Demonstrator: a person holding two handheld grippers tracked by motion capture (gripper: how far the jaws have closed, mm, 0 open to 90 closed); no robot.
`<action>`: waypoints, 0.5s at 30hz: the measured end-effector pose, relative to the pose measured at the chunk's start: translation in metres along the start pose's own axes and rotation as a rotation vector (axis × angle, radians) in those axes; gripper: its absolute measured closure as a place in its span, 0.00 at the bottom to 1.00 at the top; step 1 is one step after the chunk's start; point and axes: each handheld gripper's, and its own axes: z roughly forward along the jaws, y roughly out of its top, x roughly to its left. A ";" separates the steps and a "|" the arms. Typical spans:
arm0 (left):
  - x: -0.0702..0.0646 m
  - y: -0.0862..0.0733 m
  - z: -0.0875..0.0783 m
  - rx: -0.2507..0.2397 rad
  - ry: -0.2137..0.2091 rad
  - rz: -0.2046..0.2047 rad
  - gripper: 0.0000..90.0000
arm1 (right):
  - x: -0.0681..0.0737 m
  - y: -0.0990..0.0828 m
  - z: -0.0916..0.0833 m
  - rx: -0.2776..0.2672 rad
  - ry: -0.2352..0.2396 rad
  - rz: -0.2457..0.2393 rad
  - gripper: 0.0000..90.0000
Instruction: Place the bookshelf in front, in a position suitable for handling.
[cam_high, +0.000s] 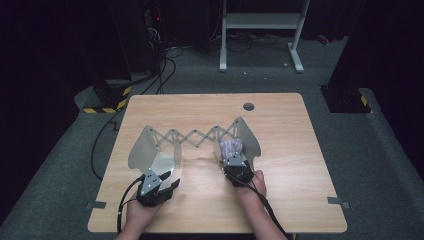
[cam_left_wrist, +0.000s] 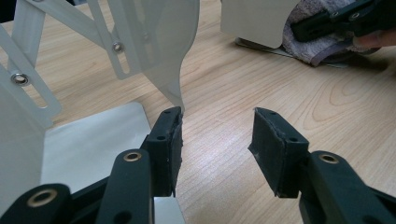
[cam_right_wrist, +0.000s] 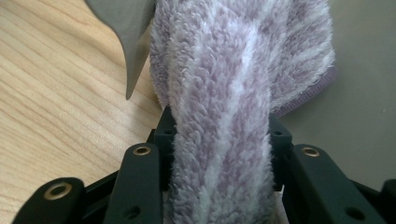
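Note:
A white fold-out rack (cam_high: 192, 136) with a scissor lattice and curved end plates stands across the middle of the wooden table (cam_high: 280, 125). My right gripper (cam_high: 233, 161) is shut on a fluffy purple-and-white towel (cam_high: 230, 148) at the rack's right end, between its plates. In the right gripper view the towel (cam_right_wrist: 219, 93) bulges up between the jaws of the right gripper (cam_right_wrist: 219, 135), beside a grey plate edge (cam_right_wrist: 133, 42). My left gripper (cam_high: 167, 176) rests at the rack's left end. Its jaws stand apart with nothing between them (cam_left_wrist: 217, 140), the left one next to a plate tip (cam_left_wrist: 177, 93).
A round cable hole (cam_high: 248, 106) sits near the table's far edge. Beyond the table stand a white desk frame (cam_high: 260, 30) and dark stands, with cables (cam_high: 160, 75) on the grey floor. Bare wood lies in front of the rack, between the hands.

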 end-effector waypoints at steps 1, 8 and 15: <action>0.000 0.000 0.000 0.000 0.000 0.000 0.59 | -0.001 0.002 -0.001 -0.004 -0.001 -0.005 0.68; 0.001 0.000 0.000 -0.002 0.000 0.002 0.59 | -0.011 0.024 -0.018 -0.076 -0.020 0.013 0.68; 0.001 0.000 0.000 -0.001 0.000 0.002 0.59 | -0.024 0.052 -0.047 -0.193 -0.043 0.036 0.68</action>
